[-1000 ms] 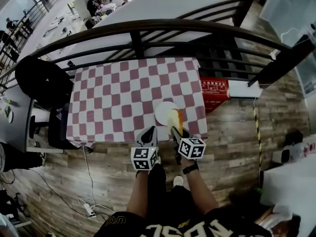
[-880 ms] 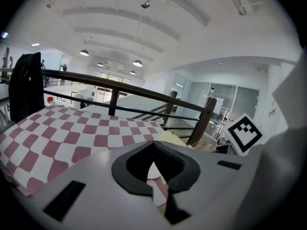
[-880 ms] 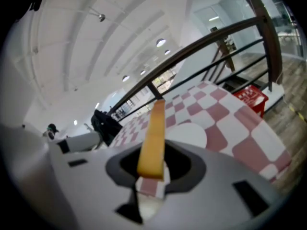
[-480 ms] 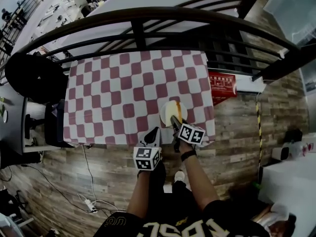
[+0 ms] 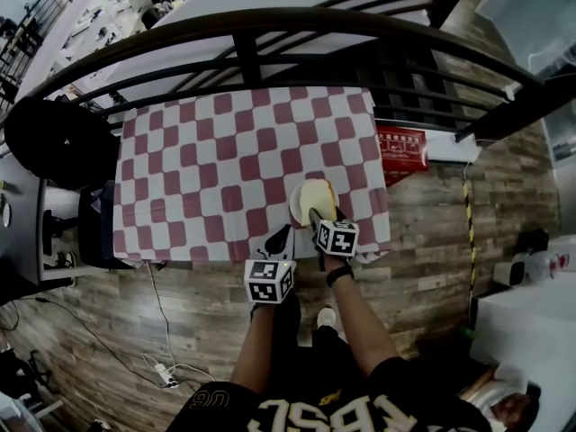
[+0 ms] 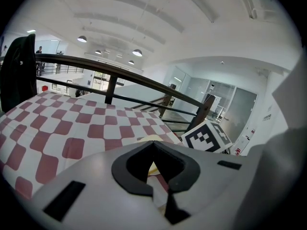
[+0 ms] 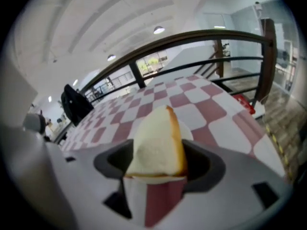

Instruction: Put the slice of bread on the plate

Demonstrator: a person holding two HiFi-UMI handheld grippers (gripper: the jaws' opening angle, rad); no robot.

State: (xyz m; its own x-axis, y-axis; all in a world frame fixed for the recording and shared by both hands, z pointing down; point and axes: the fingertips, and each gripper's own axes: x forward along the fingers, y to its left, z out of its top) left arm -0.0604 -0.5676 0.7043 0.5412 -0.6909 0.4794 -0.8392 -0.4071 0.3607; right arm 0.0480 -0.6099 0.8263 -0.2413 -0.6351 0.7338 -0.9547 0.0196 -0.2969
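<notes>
The only lettering near the plate [image 5: 296, 205] was on a red sign [image 5: 402, 144] standing on the wooden floor [image 5: 423, 232] off the plate's far right. Its white print was too small to read. Each tool carried a cube with black-and-white square markers and no words. The large pale letters on the person's dark shirt [image 5: 360, 412], well to the plate's near side, were cut off by the frame and could not be read whole.

The slice of bread [image 5: 318, 193] lay on the plate, pale face up with a golden crust along one side. The right tool [image 5: 317, 216] reached over the plate's near rim. Its jaws were opening, with the bread between them and a dark gap on either side of the slice. The left tool [image 5: 281, 238] hung just to the plate's left with its tips drawn together, gripping nothing.

The plate sat on the checked cloth of the table [image 5: 198, 169], close to the near edge and towards the right-hand corner, so little cloth lay on its right. A wide stretch of red and white squares ran from the plate's left and far sides. Beyond that, a dark curved railing [image 5: 270, 30] bounded the far edge, and a black chair [image 5: 54, 142] stood far to the plate's left.
</notes>
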